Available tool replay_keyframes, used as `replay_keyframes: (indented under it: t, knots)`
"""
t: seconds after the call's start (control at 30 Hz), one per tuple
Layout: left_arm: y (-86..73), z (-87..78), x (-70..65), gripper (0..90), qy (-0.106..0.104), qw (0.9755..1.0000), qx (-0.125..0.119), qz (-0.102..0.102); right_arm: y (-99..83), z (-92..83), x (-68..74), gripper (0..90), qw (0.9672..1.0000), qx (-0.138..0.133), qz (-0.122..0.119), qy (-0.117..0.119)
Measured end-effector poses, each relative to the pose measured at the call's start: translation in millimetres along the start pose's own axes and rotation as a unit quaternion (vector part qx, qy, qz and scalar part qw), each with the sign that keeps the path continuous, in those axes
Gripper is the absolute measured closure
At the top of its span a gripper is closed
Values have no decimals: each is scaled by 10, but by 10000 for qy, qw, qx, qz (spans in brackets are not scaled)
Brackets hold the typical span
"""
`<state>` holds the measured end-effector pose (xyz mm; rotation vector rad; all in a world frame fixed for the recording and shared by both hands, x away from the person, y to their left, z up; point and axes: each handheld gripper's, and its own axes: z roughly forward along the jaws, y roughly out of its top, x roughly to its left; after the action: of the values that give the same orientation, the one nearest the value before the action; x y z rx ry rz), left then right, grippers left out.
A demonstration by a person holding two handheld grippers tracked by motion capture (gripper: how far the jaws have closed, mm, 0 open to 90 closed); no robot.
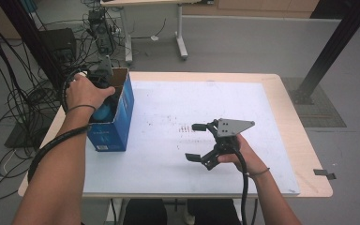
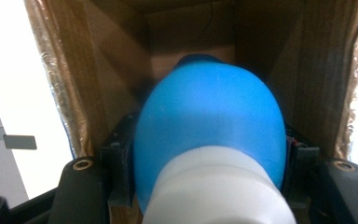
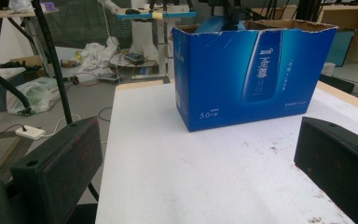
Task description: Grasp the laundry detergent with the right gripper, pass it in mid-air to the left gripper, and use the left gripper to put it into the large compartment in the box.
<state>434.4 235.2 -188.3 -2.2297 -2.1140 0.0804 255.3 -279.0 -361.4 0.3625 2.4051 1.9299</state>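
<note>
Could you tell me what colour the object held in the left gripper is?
The object is bright blue with a white part nearest the camera, clearest in the left gripper view.

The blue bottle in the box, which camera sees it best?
The left gripper view: the blue bottle looms close between the jaws. The high view catches a sliver under the hand; the right gripper view shows its top.

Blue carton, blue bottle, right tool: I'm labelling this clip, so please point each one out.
Blue carton (image 3: pixel 254 79): right gripper view, printed front wall.
Blue bottle (image 2: pixel 209 126): left gripper view, rounded blue body.
Right tool (image 1: pixel 195 141): high view, gap between its open jaws.
</note>
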Motion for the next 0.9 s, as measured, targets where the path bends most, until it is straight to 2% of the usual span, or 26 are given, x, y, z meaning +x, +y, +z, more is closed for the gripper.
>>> replay_keyframes:
  t: [0.9]
  knots:
    - [-17, 12, 12, 376, -21, 10000, -20, -4, -9, -14, 4, 10, 10000, 2, 16, -20]
